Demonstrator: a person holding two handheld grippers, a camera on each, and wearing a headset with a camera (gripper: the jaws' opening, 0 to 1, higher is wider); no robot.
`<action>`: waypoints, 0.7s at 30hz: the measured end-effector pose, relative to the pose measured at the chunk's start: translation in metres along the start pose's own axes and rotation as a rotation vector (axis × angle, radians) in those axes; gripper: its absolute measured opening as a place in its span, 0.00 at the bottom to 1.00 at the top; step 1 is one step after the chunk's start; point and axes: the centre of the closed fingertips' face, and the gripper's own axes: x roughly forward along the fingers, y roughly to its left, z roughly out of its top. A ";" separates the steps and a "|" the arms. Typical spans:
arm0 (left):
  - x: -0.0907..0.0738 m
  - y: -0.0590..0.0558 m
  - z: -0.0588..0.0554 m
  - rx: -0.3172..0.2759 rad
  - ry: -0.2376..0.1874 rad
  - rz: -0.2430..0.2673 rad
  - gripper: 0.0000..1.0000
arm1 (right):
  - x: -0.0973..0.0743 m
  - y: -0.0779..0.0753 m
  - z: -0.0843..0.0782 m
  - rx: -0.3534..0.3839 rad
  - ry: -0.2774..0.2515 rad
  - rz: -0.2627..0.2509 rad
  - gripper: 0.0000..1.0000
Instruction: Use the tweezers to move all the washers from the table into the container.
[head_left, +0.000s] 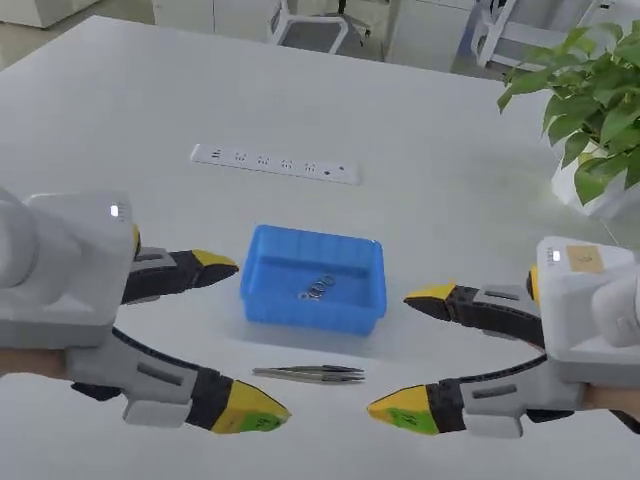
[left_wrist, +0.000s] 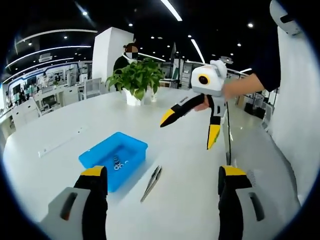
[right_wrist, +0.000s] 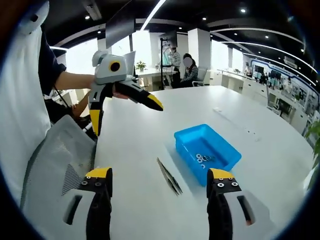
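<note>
**Washer transfer: late stage, tweezers lying free**

- Fingers: the left gripper (head_left: 245, 340) is hovering with its fingers (head_left: 250, 410) spread wide, gripping nothing. The right gripper (head_left: 405, 352) is facing it with its fingers (head_left: 405, 412) equally spread and empty.
- Between the tips: the tweezers (head_left: 310, 373) are lying flat on the desk (head_left: 150, 100), just in front of the container and apart from both grippers.
- Container: the blue container (head_left: 312, 310) is sitting open-topped beyond the tweezers. It is holding a small cluster of washers (head_left: 317, 290) near its middle; they are too small to count.
- Step, by judgement: every washer that can be made out is lying inside, so the transfer is looking finished or nearly so.
- Next move: it is calling for a check of the desk for strays. Any stray would mean closing one gripper squarely on the thin, low tweezers.
- Further out: a power strip (head_left: 275, 163) is lying beyond the container, and a plant (head_left: 590, 90) is standing at the far right.
</note>
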 end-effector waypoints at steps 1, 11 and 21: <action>-0.002 0.000 0.002 0.000 -0.006 0.005 0.99 | -0.002 0.000 0.001 0.007 -0.008 -0.005 0.82; -0.020 -0.009 0.026 -0.003 -0.078 0.031 0.99 | -0.014 0.013 0.003 -0.021 -0.014 0.009 1.00; -0.027 -0.014 0.021 0.034 -0.044 0.056 0.99 | -0.022 0.011 0.007 -0.026 -0.024 -0.019 1.00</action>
